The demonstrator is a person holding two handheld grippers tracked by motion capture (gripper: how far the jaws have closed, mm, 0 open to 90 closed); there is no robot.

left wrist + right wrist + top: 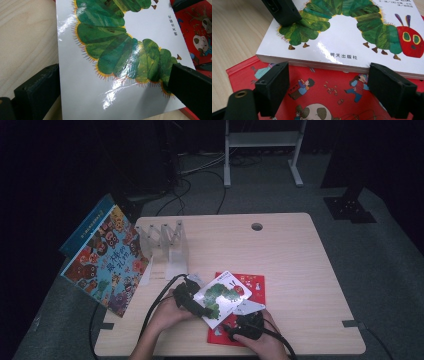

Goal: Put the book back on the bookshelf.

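Caterpillar book (223, 295) atop picture book (252, 285)

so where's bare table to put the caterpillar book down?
Right half of the table, from the red book to the right edge, is bare. So is the back strip by the cable hole. Crowded: front left, with both grippers, the clear rack and the leaning book.

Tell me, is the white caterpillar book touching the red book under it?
Touching. The right gripper view shows the caterpillar book lying flat on the red book, its lower edge resting on the red cover without a gap.
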